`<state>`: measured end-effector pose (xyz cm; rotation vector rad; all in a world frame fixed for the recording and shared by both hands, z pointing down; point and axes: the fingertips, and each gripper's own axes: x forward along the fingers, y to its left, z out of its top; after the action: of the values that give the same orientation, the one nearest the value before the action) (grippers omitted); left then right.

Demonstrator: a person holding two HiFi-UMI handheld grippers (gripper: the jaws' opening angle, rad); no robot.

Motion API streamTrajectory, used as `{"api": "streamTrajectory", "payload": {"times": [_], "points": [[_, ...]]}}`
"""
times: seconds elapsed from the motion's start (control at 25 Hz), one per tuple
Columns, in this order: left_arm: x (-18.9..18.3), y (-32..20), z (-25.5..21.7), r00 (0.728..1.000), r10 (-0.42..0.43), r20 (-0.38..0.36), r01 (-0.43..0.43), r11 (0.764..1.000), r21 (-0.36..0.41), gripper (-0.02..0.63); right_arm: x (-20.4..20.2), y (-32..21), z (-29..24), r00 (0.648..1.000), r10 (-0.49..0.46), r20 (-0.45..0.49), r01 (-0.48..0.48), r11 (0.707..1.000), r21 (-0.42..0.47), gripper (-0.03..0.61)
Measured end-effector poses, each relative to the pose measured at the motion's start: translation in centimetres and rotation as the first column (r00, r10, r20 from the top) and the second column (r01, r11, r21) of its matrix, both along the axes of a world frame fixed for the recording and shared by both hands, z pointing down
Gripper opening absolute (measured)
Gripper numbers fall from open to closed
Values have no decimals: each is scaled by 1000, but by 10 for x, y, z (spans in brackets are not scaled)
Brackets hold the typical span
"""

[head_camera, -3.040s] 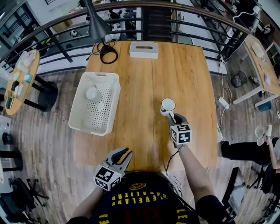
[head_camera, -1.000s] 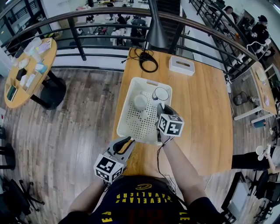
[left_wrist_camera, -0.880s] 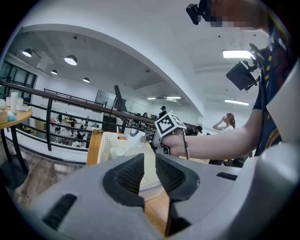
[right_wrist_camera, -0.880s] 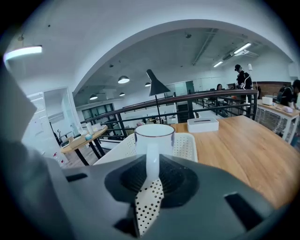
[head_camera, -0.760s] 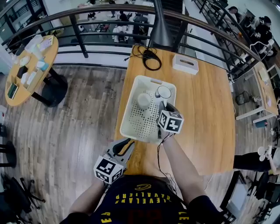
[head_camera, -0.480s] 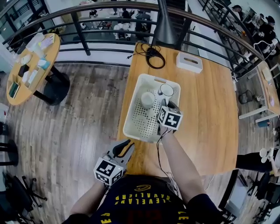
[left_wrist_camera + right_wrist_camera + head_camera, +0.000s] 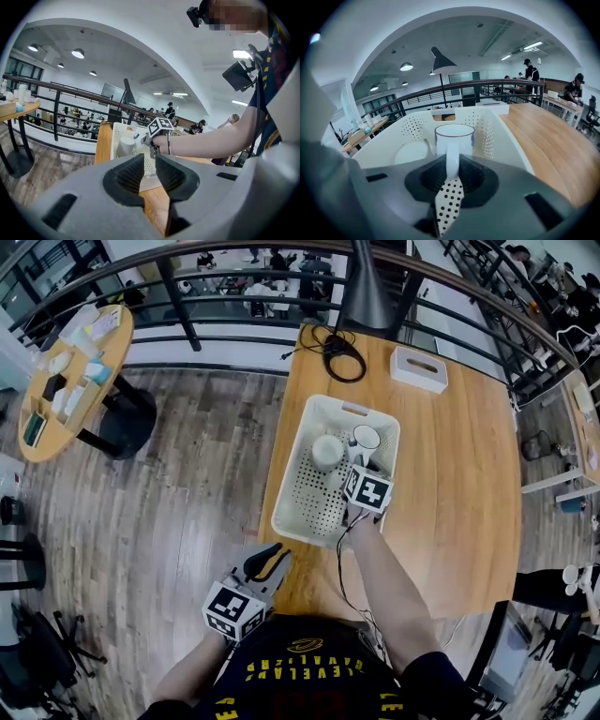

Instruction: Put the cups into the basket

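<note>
A white perforated basket point(image 7: 286, 479) stands on the wooden table point(image 7: 450, 484). One white cup point(image 7: 326, 452) rests upside down inside it. My right gripper point(image 7: 361, 465) is shut on the handle of a white mug point(image 7: 366, 440) with a dark rim, held upright over the basket's right side. In the right gripper view the mug point(image 7: 454, 136) sits just ahead of my right gripper point(image 7: 452, 171), with the basket wall point(image 7: 506, 136) around it and the other cup point(image 7: 412, 152) to its left. My left gripper point(image 7: 277, 553) hovers at the table's near left corner, jaws together and empty point(image 7: 150, 166).
A white rectangular box point(image 7: 419, 368) and a coiled black cable point(image 7: 342, 345) lie at the table's far end beside a lamp point(image 7: 366, 296). A railing runs behind. A round side table point(image 7: 70, 371) stands on the floor to the left.
My right gripper carried the mug from the table's right side to the basket and has kept easing it farther in over the last second. The left gripper has stayed put.
</note>
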<state>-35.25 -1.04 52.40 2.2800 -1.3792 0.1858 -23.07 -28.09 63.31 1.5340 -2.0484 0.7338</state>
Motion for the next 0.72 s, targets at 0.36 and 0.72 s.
{"api": "streamTrajectory", "payload": {"times": [0.36, 0.72], "points": [[1, -6, 0, 1000, 5, 3, -5, 1000, -7, 67, -1, -2, 21, 1000, 13, -24, -13, 1000, -11, 61], [0, -7, 2, 1000, 8, 1, -8, 1000, -11, 67, -8, 9, 30, 998, -24, -59, 23, 1000, -20, 75]]}}
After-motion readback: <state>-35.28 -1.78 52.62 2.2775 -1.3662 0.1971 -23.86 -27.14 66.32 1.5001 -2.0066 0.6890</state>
